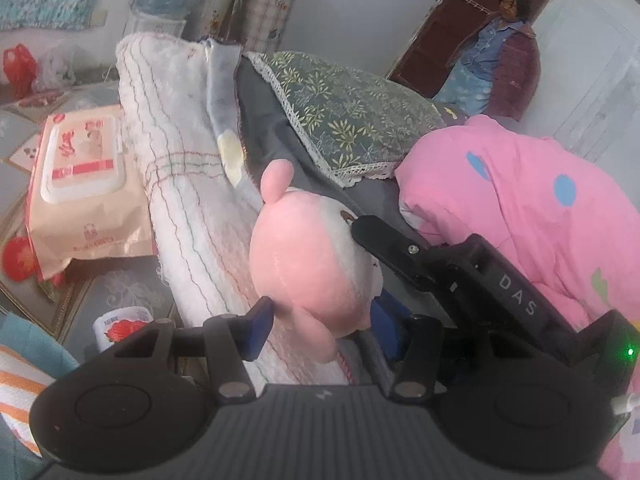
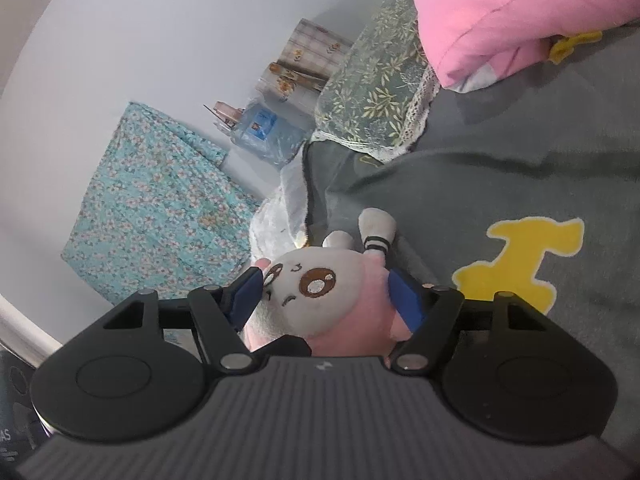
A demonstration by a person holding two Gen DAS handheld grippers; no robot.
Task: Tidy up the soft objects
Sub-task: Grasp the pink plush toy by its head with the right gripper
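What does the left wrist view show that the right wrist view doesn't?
Only the left wrist view: the wet-wipes pack, the white striped blanket, a person in the doorway, and the right hand-held gripper reaching in against the toy.

Only the right wrist view: the toy's face with brown eyes, and the yellow patch on the grey sheet.

Both: the pink plush toy between blue pads, the green leaf-print pillow and the pink quilt.

Pale plain wall (image 2: 160, 40) behind, a dark wooden door (image 1: 444, 28) standing open, patterned tile floor (image 1: 24, 148) beside the bed.
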